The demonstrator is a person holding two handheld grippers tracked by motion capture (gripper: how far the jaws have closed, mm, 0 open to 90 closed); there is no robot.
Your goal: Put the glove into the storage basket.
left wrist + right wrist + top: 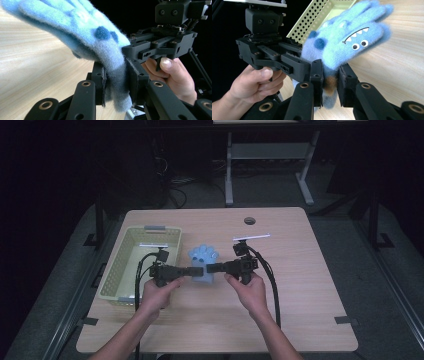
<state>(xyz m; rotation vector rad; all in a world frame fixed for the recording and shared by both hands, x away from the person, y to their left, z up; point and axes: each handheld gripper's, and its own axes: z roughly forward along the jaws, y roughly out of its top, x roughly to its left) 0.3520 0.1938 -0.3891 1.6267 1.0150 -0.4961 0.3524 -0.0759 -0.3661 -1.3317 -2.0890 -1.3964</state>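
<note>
**One camera overhead, two riding the grippers**

The high view sits above the person's edge of the table [300,320], facing forward and down, far enough back to take in the whole tabletop and the floor beyond it. The left gripper view rides the left gripper [192,271] and looks along its own jaws from very close, across toward the right gripper [162,47]. The right gripper view rides that right gripper and looks back the opposite way, equally close, at the left one (the two face each other). All three share the blue glove [202,260] pinched between both pairs of jaws; the high and right gripper views also share the green basket [322,15]
</note>
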